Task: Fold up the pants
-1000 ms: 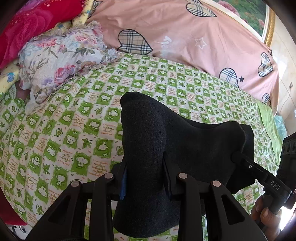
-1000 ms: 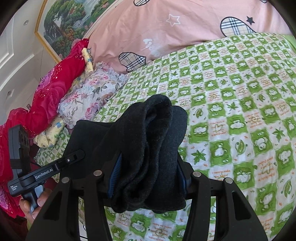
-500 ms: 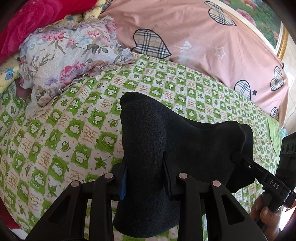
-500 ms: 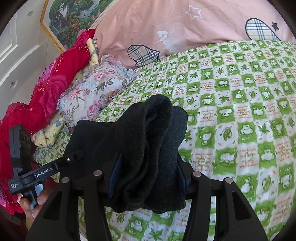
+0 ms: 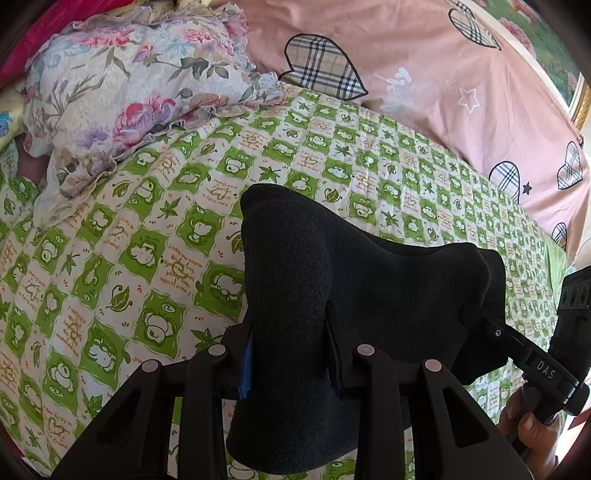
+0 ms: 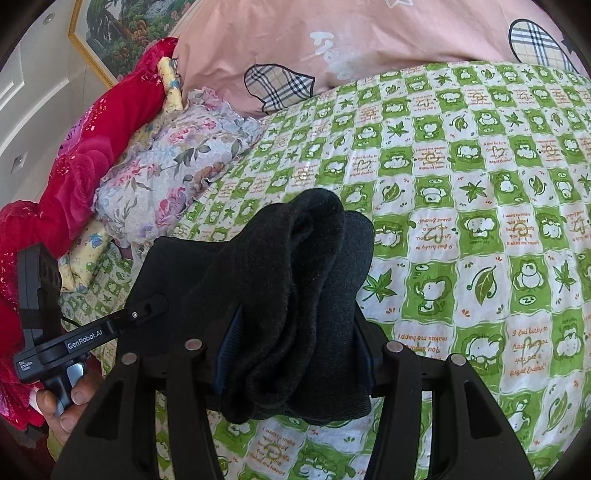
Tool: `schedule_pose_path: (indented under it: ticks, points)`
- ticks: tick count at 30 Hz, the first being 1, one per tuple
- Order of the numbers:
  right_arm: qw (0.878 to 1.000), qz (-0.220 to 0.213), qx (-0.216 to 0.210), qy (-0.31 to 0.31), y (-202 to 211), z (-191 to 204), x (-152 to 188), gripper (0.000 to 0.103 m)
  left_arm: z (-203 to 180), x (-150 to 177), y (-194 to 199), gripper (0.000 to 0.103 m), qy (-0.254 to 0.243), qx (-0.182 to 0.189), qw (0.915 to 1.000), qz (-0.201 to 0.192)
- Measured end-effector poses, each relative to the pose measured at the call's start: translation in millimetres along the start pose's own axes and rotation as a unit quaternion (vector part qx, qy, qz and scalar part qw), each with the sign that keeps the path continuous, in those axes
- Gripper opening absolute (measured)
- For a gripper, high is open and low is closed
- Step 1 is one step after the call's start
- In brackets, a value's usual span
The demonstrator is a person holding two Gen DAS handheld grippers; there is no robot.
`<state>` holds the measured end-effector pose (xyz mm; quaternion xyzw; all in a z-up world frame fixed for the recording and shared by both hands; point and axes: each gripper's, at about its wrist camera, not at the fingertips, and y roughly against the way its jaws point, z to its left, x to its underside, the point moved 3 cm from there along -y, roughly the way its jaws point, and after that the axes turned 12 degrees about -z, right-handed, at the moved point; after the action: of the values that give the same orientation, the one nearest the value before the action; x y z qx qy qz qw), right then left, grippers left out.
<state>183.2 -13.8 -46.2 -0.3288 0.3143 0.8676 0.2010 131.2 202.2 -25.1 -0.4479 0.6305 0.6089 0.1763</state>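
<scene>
The black pants hang bunched between my two grippers, held above the green-checked bed sheet. My left gripper is shut on one thick fold of the pants. My right gripper is shut on the other end, a wad of several layers. The right gripper's fingers show at the right of the left wrist view. The left gripper's fingers show at the left of the right wrist view. The cloth hides both pairs of fingertips.
A floral pillow lies at the sheet's far left, with a red blanket beyond it. A pink quilt with plaid hearts runs along the back. A framed picture hangs on the wall.
Both grippers have moved forward over the bed, toward the pillows and pink quilt, still holding the pants the same way.
</scene>
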Motion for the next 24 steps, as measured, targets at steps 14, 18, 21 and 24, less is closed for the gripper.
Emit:
schedule_pose_path:
  ticks: [14,18,21,24]
  points:
    - [1.000,-0.012,0.019,0.005,4,-16,8,0.076,13,12,0,0.062,0.010,-0.003,0.9999,0.007]
    - [0.999,-0.021,0.024,0.015,13,-10,8,0.078,16,16,7,0.066,0.014,-0.001,0.9999,0.010]
    - [0.999,-0.026,0.026,0.019,20,-7,9,0.081,18,19,12,0.067,0.014,0.000,0.9999,0.009]
    - [0.999,-0.029,0.030,0.024,25,-3,12,0.083,19,21,20,0.073,0.014,0.001,0.9999,0.001]
